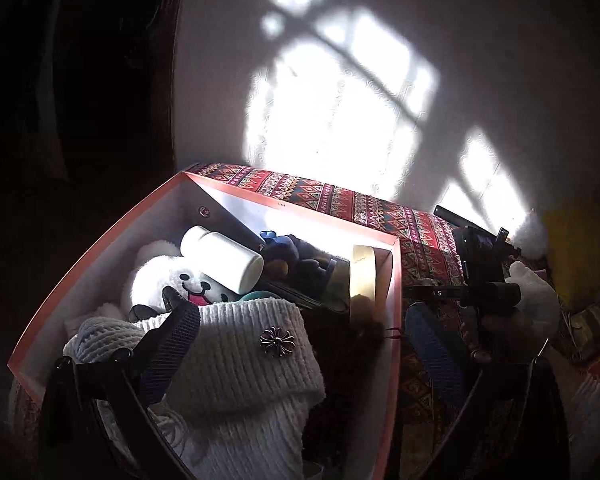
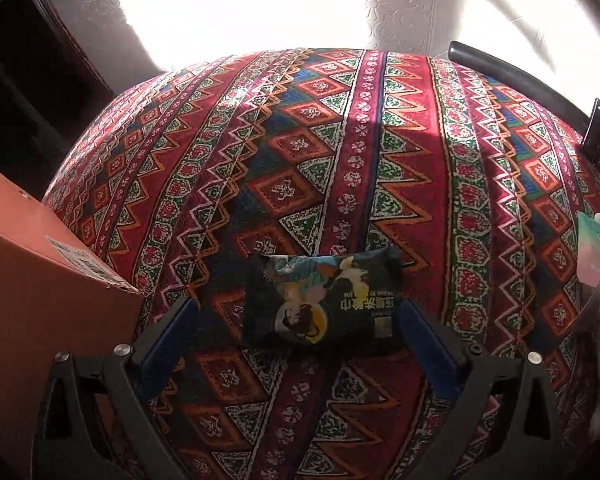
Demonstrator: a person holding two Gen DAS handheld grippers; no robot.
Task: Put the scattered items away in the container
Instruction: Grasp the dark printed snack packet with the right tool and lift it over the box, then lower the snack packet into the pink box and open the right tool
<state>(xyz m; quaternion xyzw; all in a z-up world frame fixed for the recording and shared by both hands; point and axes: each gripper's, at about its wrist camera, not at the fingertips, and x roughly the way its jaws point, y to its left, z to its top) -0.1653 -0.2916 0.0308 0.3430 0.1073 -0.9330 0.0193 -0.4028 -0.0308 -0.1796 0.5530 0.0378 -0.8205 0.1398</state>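
In the left wrist view the orange box (image 1: 204, 204) with white inner walls holds a white bottle (image 1: 224, 258), a white smiling plush (image 1: 168, 280), a blue plush (image 1: 280, 246) and a white knitted hat (image 1: 244, 344) with a metal cross brooch. My left gripper (image 1: 300, 346) is open above the box's near end. Its left finger lies over the hat and its right finger is outside the box wall. In the right wrist view a dark printed packet (image 2: 320, 300) lies on the patterned cloth between the fingers of my open right gripper (image 2: 300, 336).
The red patterned cloth (image 2: 380, 140) covers the whole surface. The orange box (image 2: 40, 280) stands just left of the right gripper. A black rod (image 2: 520, 80) lies at the far right edge. A pink and green item (image 2: 596, 248) sits at the right. A white-gloved hand (image 1: 534, 296) holds the right gripper.
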